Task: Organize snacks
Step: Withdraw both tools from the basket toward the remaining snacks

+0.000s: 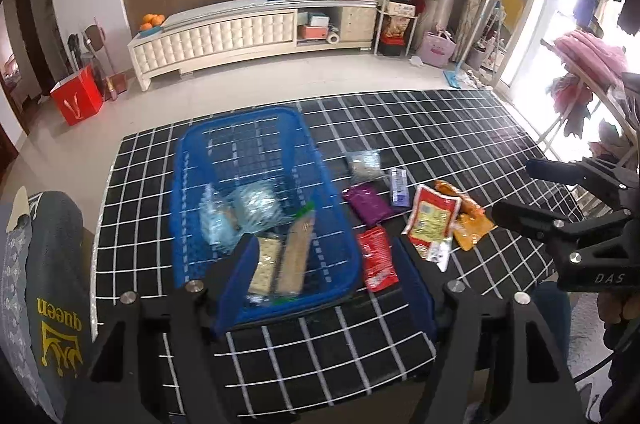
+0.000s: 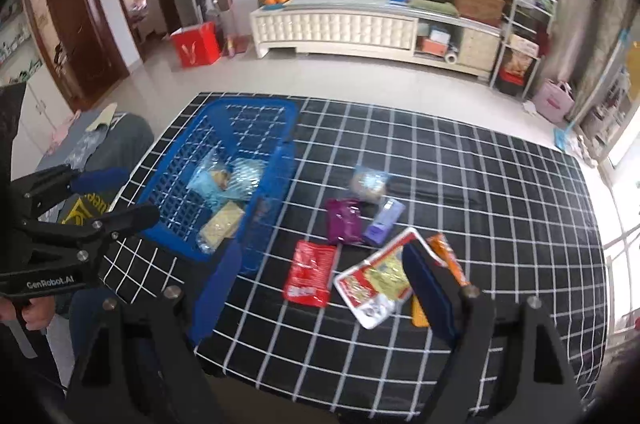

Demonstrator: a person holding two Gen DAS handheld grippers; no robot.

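Blue mesh basket [image 1: 256, 192] sat on the black checked worktop [image 2: 480, 184] — held clear-wrapped snacks and a tan cracker pack [image 1: 294, 256]. Right of it lay red packet [image 2: 310, 272], purple packet [image 2: 343, 220], red-yellow pouch [image 1: 432, 220]; labels unreadable. Left claw [image 1: 324, 268] and right claw [image 2: 324, 284] both spread apart, empty — bodies read "DAS", "GenRobot.AI".

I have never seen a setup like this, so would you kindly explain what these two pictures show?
There is no robot: a person holds two hand-held grippers, each with a fisheye camera looking along its fingers. One picture is from the left gripper, the other from the right gripper. Both are open and hold nothing. Below is a black checked table with a blue basket already containing a few snacks. Beside it lie loose packets, including a red packet, a purple packet and a large red-and-yellow packet.
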